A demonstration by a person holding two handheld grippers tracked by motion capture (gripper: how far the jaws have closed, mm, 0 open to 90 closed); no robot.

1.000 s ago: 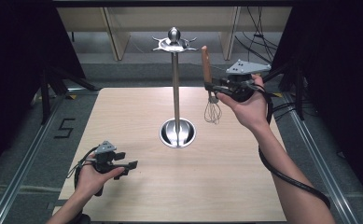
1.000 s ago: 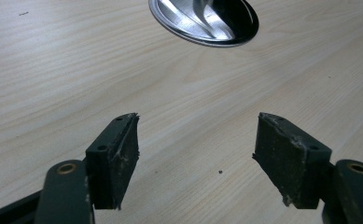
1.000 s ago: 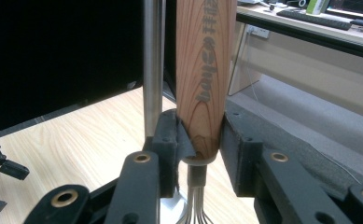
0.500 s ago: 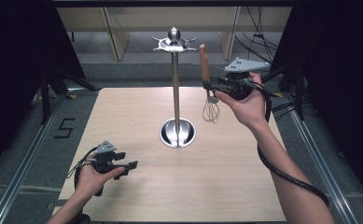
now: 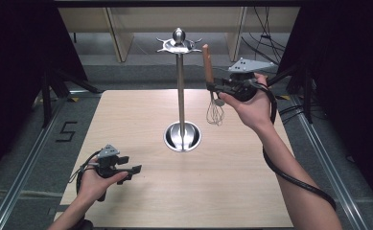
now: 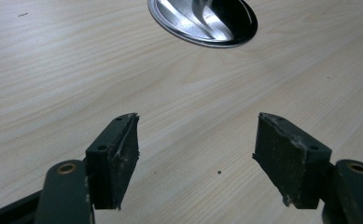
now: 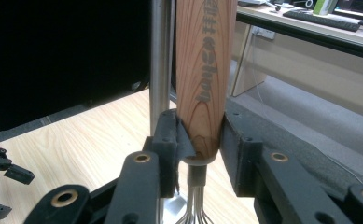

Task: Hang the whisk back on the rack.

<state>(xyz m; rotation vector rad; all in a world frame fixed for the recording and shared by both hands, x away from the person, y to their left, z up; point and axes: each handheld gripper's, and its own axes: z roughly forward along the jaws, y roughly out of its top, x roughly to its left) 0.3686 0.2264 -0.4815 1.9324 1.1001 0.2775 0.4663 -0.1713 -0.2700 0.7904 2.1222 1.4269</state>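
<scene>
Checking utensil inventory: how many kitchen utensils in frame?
1. A wire whisk with a brown wooden handle, held upright in the right gripper, beside the silver metal stand's pole. Nothing hangs on the stand's top hooks; the left gripper is open, empty.

The tall steel stand (image 5: 180, 91) rises at the table (image 5: 126, 115) centre, its round base (image 5: 182, 136) just toward six o'clock. Bare wood lies open at nine, six and three o'clock for a gripper to pass.
</scene>
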